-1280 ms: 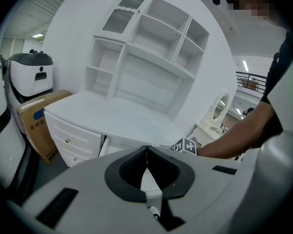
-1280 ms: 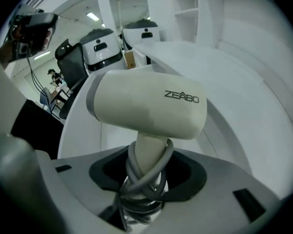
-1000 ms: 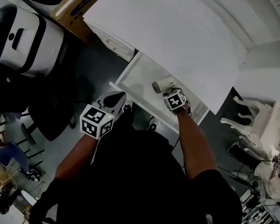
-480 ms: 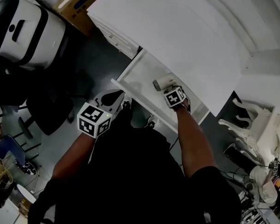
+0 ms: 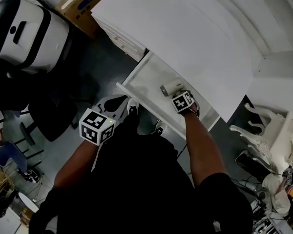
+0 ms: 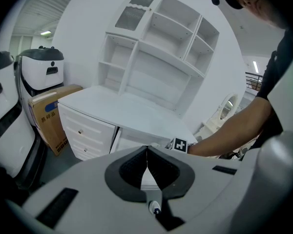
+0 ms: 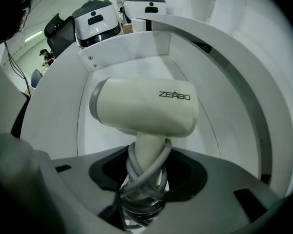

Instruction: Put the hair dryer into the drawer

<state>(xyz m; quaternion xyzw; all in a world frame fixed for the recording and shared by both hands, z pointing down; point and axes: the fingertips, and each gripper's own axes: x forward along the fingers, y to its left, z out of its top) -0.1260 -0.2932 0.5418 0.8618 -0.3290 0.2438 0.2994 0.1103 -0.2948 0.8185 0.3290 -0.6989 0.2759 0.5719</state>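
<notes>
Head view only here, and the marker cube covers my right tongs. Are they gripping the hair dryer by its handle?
Observer: Yes, the right tongs are shut on the hair dryer, at its handle.
Operator: Where's the cord?
Observer: The grey cord is wound round that handle, between the tongs.
Operator: Left tongs?
Observer: The left tongs are shut, nothing between them.

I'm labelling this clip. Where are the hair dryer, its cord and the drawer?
hair dryer (image 7: 146,108): right gripper view, on its cream barrel.
cord (image 7: 142,178): right gripper view, on coils round the handle.
drawer (image 5: 145,78): head view, on its bare floor.
</notes>
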